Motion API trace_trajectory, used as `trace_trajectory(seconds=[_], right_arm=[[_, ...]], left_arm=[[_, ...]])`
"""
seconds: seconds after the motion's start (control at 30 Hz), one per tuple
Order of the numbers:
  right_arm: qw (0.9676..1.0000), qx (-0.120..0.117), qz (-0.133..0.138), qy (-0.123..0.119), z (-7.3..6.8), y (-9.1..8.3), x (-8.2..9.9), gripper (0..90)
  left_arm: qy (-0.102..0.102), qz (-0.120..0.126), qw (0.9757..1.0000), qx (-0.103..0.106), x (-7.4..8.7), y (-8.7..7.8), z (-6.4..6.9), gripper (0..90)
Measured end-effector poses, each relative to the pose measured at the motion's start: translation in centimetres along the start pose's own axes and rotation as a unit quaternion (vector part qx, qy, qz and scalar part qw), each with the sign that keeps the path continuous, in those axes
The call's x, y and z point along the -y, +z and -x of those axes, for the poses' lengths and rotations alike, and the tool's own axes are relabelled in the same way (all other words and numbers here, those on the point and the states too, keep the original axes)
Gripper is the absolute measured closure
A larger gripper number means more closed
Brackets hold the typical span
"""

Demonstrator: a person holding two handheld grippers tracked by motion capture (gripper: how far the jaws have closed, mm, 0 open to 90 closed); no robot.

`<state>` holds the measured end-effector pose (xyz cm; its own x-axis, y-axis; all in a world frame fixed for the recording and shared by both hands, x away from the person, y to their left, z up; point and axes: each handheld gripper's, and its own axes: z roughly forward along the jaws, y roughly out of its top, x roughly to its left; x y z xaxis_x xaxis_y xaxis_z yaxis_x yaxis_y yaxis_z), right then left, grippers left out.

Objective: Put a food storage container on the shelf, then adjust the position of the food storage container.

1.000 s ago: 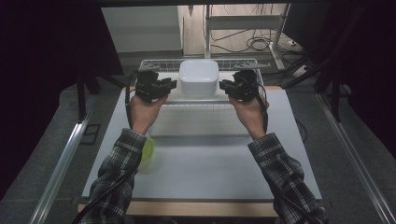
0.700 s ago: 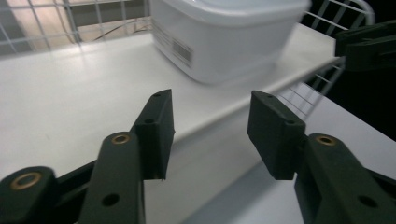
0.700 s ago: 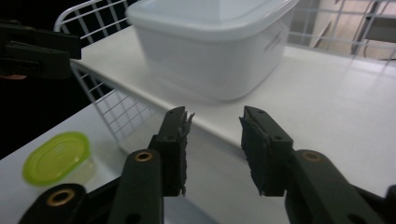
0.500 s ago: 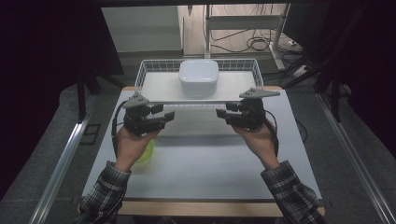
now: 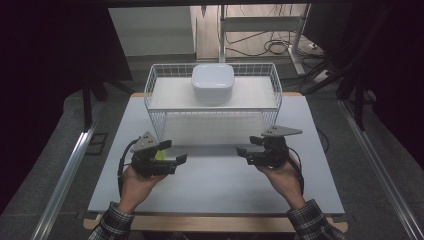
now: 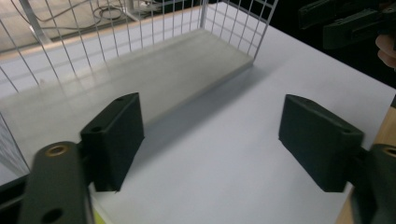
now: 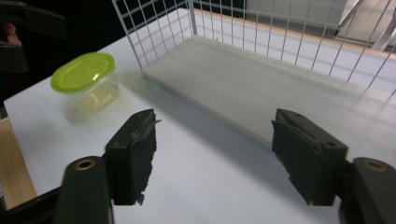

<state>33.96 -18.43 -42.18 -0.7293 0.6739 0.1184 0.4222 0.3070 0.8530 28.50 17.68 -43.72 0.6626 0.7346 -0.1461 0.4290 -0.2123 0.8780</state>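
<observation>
Both claws stand wide open and empty: our left gripper (image 5: 167,152) hovers over the white table (image 5: 220,185) at the near left, our right gripper (image 5: 250,150) at the near right, their jaws facing each other. Nearest our left gripper sits a small clear tub with a green lid (image 7: 86,84), just beside the wire basket (image 5: 212,107), which holds a white box (image 5: 213,82) on its upper shelf. We judge the tub the likely next pick. It looks light and slick, so a careless close could skid it away or tip it, and a wide swing could snag a jaw on the basket's wires.
</observation>
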Motion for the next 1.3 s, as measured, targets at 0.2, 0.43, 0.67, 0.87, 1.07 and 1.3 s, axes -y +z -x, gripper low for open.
trace_trajectory(seconds=[0.2, 0.43, 0.67, 0.87, 1.07, 1.3], right_arm=[[0.9998, -0.018, -0.001, 0.010, 0.0, 0.1, 2.6, 18.8], [0.9996, -0.024, 0.007, 0.010, -0.6, -0.5, 4.9, 11.6], [0.9993, -0.019, -0.022, -0.023, -2.0, -0.2, 6.6, 7.8], [0.9974, -0.016, -0.056, -0.042, -2.4, 0.3, 8.2, 7.7], [0.9985, -0.014, -0.043, -0.030, -1.8, 0.1, 8.2, 7.7], [0.9987, -0.017, -0.041, -0.025, -1.5, 0.6, 8.6, 7.7]], left_arm=[[0.018, -0.017, 0.9996, 0.010, 2.6, 0.6, 0.9, 10.8], [0.042, -0.029, 0.9987, 0.009, 5.0, 1.5, 2.4, 7.5], [0.044, -0.058, 0.9972, 0.015, 6.6, 2.5, 3.1, 7.6], [0.070, -0.079, 0.9941, 0.026, 7.3, 3.6, 3.1, 8.0], [0.062, -0.086, 0.9941, 0.024, 7.0, 3.7, 3.1, 7.5], [0.066, -0.093, 0.9934, 0.014, 6.2, 3.7, 2.7, 6.3]])
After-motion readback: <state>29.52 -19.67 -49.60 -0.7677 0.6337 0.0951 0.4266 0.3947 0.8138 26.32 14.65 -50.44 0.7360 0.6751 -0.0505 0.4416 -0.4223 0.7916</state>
